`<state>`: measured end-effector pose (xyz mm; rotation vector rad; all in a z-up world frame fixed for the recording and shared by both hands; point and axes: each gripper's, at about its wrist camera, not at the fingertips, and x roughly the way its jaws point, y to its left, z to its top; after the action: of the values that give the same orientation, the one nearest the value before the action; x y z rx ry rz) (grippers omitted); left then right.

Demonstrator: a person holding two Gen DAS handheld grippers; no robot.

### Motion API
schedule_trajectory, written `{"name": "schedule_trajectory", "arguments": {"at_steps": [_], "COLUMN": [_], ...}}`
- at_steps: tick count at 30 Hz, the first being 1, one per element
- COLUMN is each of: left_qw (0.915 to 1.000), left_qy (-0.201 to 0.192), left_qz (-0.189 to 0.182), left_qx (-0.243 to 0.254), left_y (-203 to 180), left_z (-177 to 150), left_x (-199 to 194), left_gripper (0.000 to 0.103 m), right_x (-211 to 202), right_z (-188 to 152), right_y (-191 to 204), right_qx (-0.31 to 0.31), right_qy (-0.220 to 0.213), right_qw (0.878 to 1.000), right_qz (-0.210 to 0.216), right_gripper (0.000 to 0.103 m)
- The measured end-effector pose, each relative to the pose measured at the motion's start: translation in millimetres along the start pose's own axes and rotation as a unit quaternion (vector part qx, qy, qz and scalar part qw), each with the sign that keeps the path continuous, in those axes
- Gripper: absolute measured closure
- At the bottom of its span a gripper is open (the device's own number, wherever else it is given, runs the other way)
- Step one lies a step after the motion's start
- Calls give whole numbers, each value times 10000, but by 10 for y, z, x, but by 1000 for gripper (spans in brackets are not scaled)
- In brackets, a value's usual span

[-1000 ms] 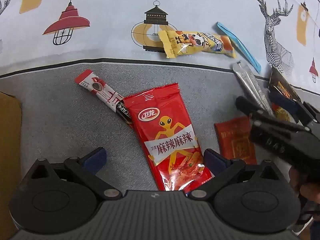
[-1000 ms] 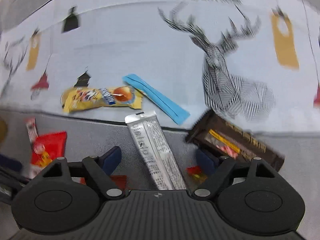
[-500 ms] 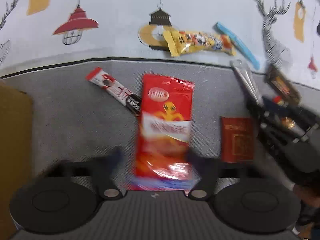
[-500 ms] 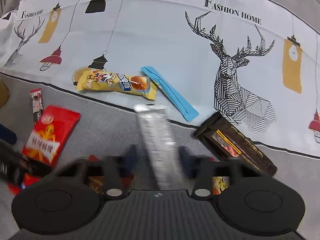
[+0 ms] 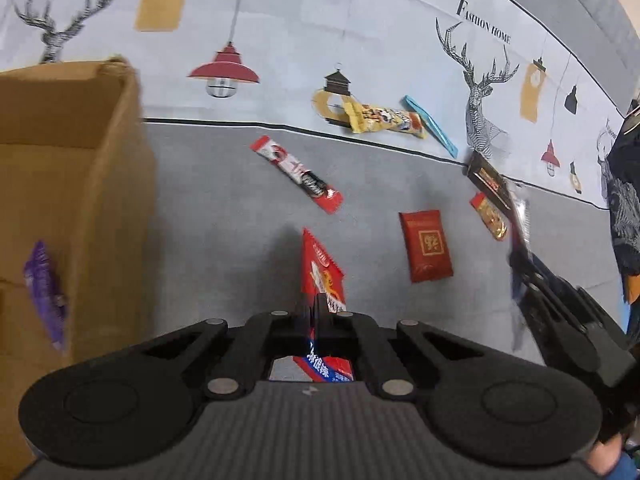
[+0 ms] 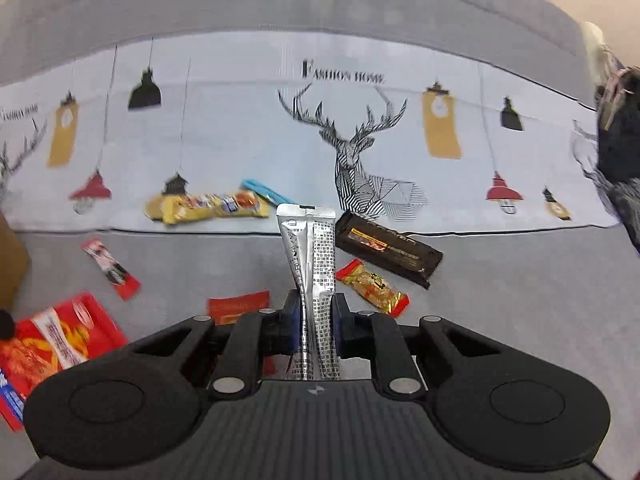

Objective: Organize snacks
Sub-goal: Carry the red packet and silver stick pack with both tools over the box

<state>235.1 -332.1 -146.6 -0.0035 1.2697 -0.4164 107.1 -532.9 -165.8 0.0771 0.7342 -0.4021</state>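
Note:
My left gripper (image 5: 314, 312) is shut on the red spicy snack bag (image 5: 322, 276) and holds it edge-on above the grey surface; the same bag shows in the right wrist view (image 6: 56, 340). My right gripper (image 6: 314, 312) is shut on a silver stick packet (image 6: 310, 256) that stands upright between its blue pads. The cardboard box (image 5: 76, 184) stands at the left with a purple packet (image 5: 46, 292) inside. The right gripper (image 5: 560, 308) shows at the right of the left wrist view.
Loose on the surface lie a red-and-white coffee stick (image 5: 298, 174), a yellow snack bar (image 5: 382, 118), a blue stick (image 5: 432, 126), a dark brown bar (image 6: 386, 248), a small gold-and-red candy (image 6: 372, 286) and a flat red sachet (image 5: 426, 246). A patterned cloth covers the back.
Both grippers have shut and lifted: the left on the red snack bag, the right on the silver stick packet. The cardboard box has come into view at the left.

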Motion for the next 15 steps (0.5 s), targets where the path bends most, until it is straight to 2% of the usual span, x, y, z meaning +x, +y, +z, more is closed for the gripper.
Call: {"name": "schedule_trajectory", "arguments": {"at_steps": [3, 8, 11, 15], "left_qw": [9999, 9974, 9942, 9906], "left_qy": [-97, -581, -951, -1303], "left_qz": [-94, -436, -493, -402], "left_qx": [-43, 15, -1, -122], "left_y": [79, 273, 458, 803], "left_z": [-90, -241, -364, -558], "left_x": [-212, -845, -1270, -1765], "left_gripper": [102, 102, 102, 102], "right_x": [-286, -845, -1235, -1697], "right_z": [-32, -22, 19, 69], "right_y": [94, 375, 616, 1022], "right_qx": [69, 140, 245, 320], "right_qy": [23, -116, -264, -409], "right_qw": [10000, 9998, 9986, 9938], "right_qz": [-35, 122, 387, 979], "right_gripper": [87, 87, 87, 87]}}
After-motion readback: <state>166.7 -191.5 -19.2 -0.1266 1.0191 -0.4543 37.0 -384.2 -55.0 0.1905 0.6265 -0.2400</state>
